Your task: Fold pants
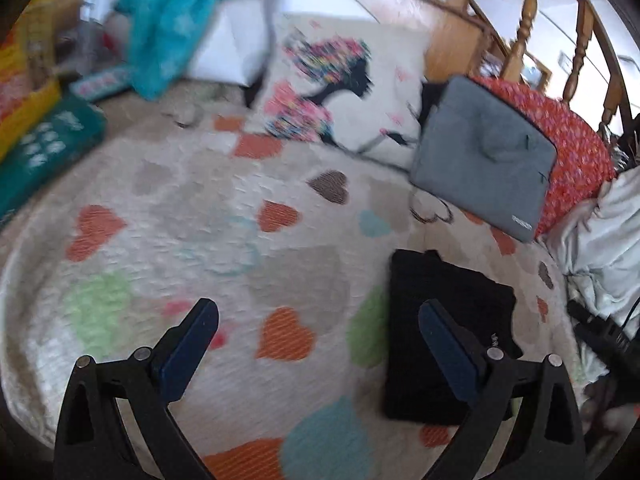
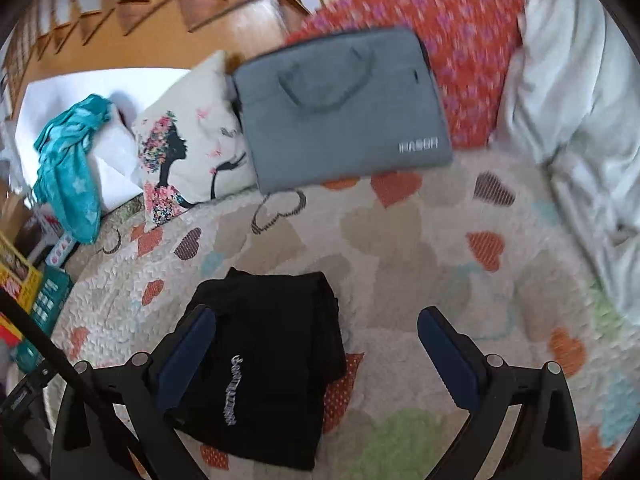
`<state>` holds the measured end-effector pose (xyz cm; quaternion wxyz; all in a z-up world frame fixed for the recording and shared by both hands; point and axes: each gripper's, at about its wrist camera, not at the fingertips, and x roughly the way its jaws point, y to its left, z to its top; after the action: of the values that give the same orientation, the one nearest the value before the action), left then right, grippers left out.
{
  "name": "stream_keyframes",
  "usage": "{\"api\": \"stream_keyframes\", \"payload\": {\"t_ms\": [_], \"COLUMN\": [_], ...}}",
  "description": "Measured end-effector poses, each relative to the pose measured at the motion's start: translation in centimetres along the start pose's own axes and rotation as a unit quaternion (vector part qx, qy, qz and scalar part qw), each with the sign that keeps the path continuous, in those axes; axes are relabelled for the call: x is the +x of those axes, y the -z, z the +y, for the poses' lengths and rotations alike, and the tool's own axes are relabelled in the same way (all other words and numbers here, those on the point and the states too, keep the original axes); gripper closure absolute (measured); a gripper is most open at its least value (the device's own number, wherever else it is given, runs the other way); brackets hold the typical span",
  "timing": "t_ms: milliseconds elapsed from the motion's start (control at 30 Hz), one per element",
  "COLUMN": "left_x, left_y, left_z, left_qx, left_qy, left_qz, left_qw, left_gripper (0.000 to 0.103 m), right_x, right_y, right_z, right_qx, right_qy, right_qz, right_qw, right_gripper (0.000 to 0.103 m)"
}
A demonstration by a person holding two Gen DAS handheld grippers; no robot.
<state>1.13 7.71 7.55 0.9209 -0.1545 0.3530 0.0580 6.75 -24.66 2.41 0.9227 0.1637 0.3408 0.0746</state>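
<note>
The black pants point(image 1: 444, 332) lie folded into a compact rectangle on the heart-patterned bedspread point(image 1: 224, 216). In the right wrist view the pants point(image 2: 272, 364) show a white logo and lie under my left finger. My left gripper point(image 1: 320, 340) is open and empty above the bedspread, with the pants behind its right finger point(image 1: 448, 344). My right gripper point(image 2: 316, 344) is open and empty, hovering over the right side of the pants.
A grey laptop bag point(image 2: 340, 108) leans on a red patterned pillow point(image 2: 460, 40). A cream pillow with a woman's silhouette point(image 2: 188, 156), a teal garment point(image 2: 72, 160), crumpled pale bedding point(image 2: 580, 120), and boxes at the left point(image 1: 40, 140) surround the bedspread. A wooden railing point(image 1: 532, 16) stands behind.
</note>
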Motion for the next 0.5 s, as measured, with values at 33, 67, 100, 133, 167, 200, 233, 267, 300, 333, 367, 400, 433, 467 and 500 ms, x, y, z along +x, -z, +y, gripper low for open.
{"api": "stream_keyframes", "payload": {"t_ms": [33,67,100,133,167,200,233,267,300,333,367,400,433,467,500], "left_x": [1.5,2.4,3.7,5.2,6.5,7.8,9.1,10.3,11.2,12.2,13.0,13.8,14.4,14.9,15.5], "left_y": [-0.8,-1.1,-1.5,-1.9,-2.1,-2.3,-2.3,-2.2,-2.2,-2.0,-1.8,-1.7,-1.5,-1.2,-0.8], "left_z": [-0.8,-1.3,-1.9,-2.6,-3.2,-3.8,-4.4,-4.8,-5.1,-5.3,-5.5,-5.7,-6.0,-6.5,-7.2], "left_qx": [0.001,0.002,0.004,0.009,0.017,0.027,0.038,0.049,0.054,0.053,0.047,0.039,0.037,0.044,0.063], "left_qy": [0.016,0.026,0.039,0.054,0.064,0.069,0.073,0.080,0.083,0.093,0.107,0.121,0.131,0.136,0.132], "left_qz": [0.014,0.022,0.034,0.047,0.058,0.068,0.077,0.085,0.094,0.109,0.124,0.139,0.150,0.157,0.166], "left_qw": [0.9998,0.9994,0.9986,0.9974,0.9961,0.9949,0.9936,0.9920,0.9906,0.9883,0.9854,0.9820,0.9792,0.9772,0.9752], "left_gripper": [0.003,0.003,0.003,0.003,0.003,0.003,0.003,0.003,0.003,0.003,0.003,0.003,0.003,0.003,0.003], "right_x": [0.9,1.8,2.5,3.5,4.2,4.9,5.3,6.1,6.7,7.6,8.4,9.0,10.0,10.9,11.7], "right_y": [0.1,0.1,0.2,0.3,0.4,0.5,0.6,0.7,0.8,0.9,0.9,1.0,1.0,1.1,1.1], "right_z": [-0.9,-1.7,-2.4,-3.1,-3.6,-4.0,-4.2,-4.4,-4.5,-4.5,-4.5,-4.4,-4.1,-3.9,-3.5], "right_qx": [0.018,0.036,0.054,0.076,0.086,0.095,0.100,0.107,0.111,0.115,0.118,0.120,0.125,0.128,0.126], "right_qy": [-0.012,-0.023,-0.035,-0.054,-0.068,-0.076,-0.079,-0.087,-0.091,-0.096,-0.106,-0.112,-0.122,-0.136,-0.146], "right_qz": [0.016,0.033,0.050,0.072,0.086,0.098,0.102,0.108,0.114,0.121,0.127,0.133,0.141,0.148,0.157], "right_qw": [1.000,0.999,0.997,0.993,0.990,0.988,0.986,0.985,0.983,0.981,0.979,0.977,0.974,0.971,0.969], "right_gripper": [0.000,0.000,0.000,0.000,0.000,0.000,0.001,0.001,0.001,0.002,0.004,0.006,0.007,0.010,0.012]}}
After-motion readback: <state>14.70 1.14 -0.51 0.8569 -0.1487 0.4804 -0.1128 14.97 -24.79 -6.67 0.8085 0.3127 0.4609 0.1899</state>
